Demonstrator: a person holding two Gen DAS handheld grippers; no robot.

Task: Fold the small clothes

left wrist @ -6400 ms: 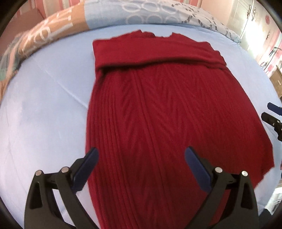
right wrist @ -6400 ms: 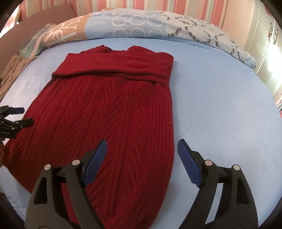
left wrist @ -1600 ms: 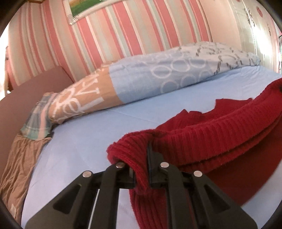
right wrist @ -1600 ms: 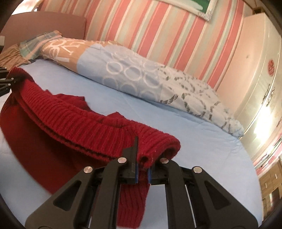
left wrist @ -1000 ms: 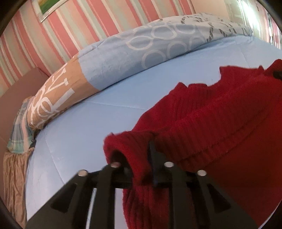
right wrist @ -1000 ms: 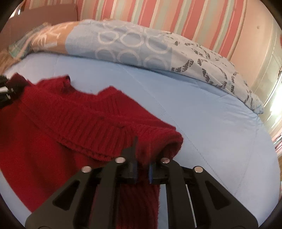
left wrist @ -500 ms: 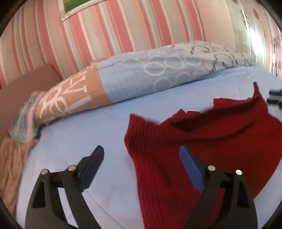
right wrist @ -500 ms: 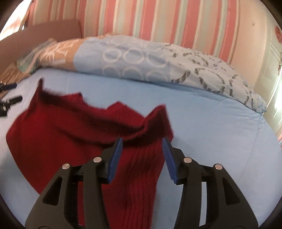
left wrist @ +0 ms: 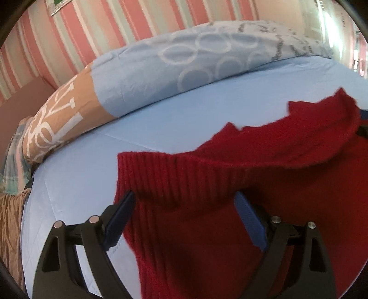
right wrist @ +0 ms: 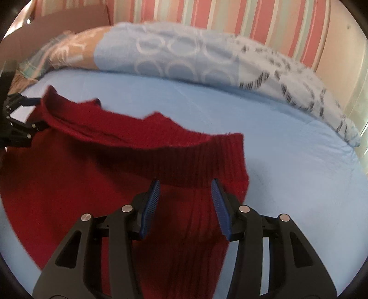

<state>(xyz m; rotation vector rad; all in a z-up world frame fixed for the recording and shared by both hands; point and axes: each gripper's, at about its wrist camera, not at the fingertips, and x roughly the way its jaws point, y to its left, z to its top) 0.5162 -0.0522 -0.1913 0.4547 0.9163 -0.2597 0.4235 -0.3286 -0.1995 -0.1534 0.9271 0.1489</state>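
Note:
A dark red ribbed knit sweater (left wrist: 207,184) lies folded over on a light blue bed sheet (left wrist: 161,119). Its ribbed hem edge lies across the top of the fold. My left gripper (left wrist: 184,202) is open, its blue pads either side of the hem's left corner, holding nothing. In the right wrist view the sweater (right wrist: 115,161) fills the lower left. My right gripper (right wrist: 185,186) is open over the hem's right corner, holding nothing. The left gripper (right wrist: 20,115) shows at the far left edge of that view.
A rolled duvet (left wrist: 195,57) in light blue with ring patterns and a tan end lies along the far side of the bed; it also shows in the right wrist view (right wrist: 184,53). A pink striped wall (right wrist: 230,13) stands behind. Brown fabric (left wrist: 9,220) lies at the left.
Both grippers were shut on the sweater's hem corners and carried them up over the garment. They then opened and let go. Both now sit closer over the laid-down hem.

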